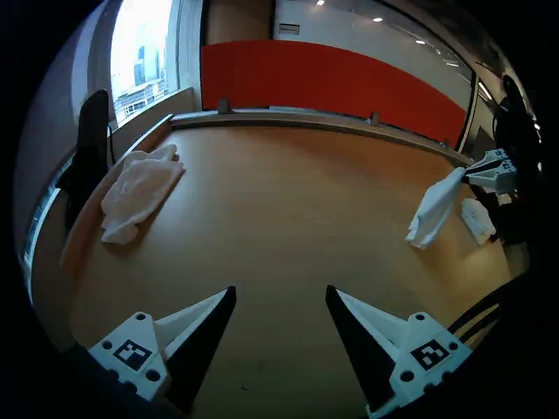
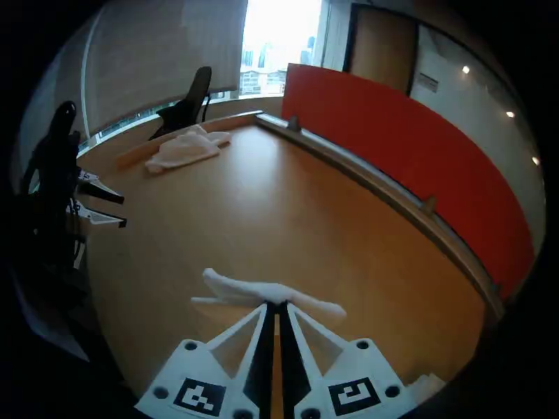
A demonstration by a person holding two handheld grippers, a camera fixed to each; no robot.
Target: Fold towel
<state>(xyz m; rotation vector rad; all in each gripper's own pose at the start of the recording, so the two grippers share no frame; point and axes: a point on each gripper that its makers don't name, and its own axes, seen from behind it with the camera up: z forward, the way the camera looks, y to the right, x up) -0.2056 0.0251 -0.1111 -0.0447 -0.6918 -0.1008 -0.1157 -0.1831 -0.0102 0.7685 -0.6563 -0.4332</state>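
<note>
Wooden desk (image 1: 279, 230) carries towel pile (image 1: 138, 190) near red partition (image 1: 328, 77).

The worktop (image 1: 293, 209) (image 2: 279, 209) is a broad, pale brown wooden surface with a raised rail along its far edge. 2 white cloths lie on it. A crumpled white towel (image 1: 140, 190) (image 2: 185, 149) sits in a loose heap at the far corner by the window. A small folded cloth (image 1: 478, 221) lies near the opposite edge. Just beside it, a hanging towel (image 1: 433, 209) (image 2: 272, 292) comes down to the surface; whether it touches cannot be told.
</note>
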